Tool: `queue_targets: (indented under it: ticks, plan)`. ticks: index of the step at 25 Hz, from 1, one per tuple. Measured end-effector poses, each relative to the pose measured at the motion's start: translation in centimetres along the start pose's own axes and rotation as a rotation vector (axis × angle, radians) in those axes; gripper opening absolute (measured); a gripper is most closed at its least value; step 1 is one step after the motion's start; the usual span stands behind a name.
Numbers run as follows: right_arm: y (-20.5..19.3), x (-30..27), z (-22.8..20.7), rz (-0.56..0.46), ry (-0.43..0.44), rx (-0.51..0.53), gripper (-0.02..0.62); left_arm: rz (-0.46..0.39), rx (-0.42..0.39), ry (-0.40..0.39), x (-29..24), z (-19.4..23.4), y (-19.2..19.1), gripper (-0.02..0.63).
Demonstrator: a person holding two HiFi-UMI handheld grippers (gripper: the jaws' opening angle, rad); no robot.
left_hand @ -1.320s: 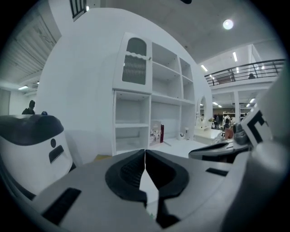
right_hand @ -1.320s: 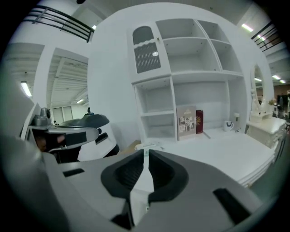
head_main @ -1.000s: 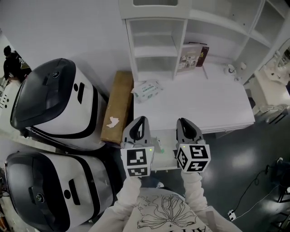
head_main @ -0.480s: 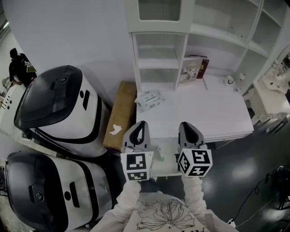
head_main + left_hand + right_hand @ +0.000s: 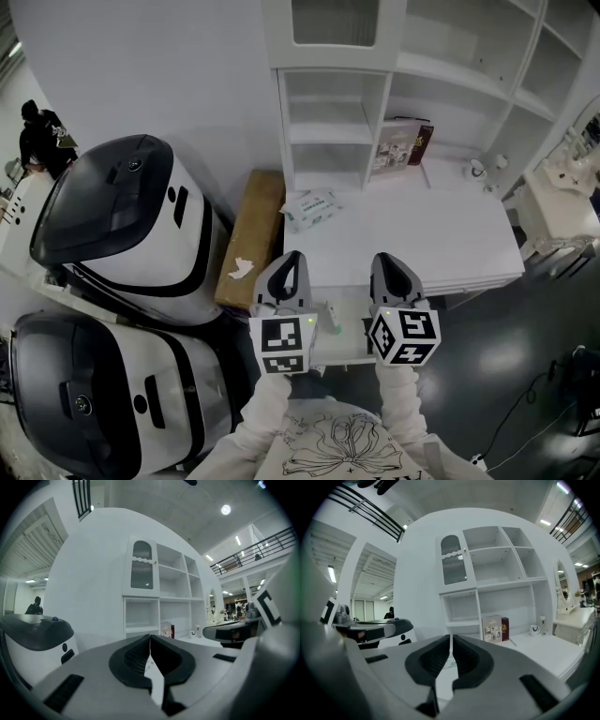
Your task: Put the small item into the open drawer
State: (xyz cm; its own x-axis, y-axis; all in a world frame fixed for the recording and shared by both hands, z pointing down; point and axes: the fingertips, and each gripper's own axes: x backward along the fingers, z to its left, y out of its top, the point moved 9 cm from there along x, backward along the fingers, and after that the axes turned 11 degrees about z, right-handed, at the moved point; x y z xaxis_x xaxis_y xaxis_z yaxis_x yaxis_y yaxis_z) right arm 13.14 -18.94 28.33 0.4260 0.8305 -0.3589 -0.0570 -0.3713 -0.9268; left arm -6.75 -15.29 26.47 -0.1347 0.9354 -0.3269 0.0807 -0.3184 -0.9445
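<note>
Since a second ago, the desk [image 5: 422, 234] and shelves [image 5: 333, 122] have slid down the frame, more of the top cabinet [image 5: 337, 23] shows, and both grippers sit a touch lower.

At bottom centre the left gripper [image 5: 292, 258] and right gripper [image 5: 386, 259] point up the frame side by side; each has its jaws pressed together with nothing between them, as the left gripper view [image 5: 150, 637] and right gripper view [image 5: 450, 637] confirm. Between them the small item [image 5: 330, 313] lies in the open drawer [image 5: 347, 337], which juts out under the desk's front edge. On the desk, a wipes pack [image 5: 309, 208] lies left and books [image 5: 403, 142] stand at the back. A brown box [image 5: 248, 239] and two black-and-white machines [image 5: 122, 216] fill the left.
</note>
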Motion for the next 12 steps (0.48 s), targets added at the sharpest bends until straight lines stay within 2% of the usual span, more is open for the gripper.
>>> queue_targets:
  ticks: [12]
  plan:
    - [0.27, -0.03, 0.39, 0.011, 0.014, 0.005, 0.02, 0.002, -0.002, 0.0, 0.21, 0.16, 0.39, 0.008]
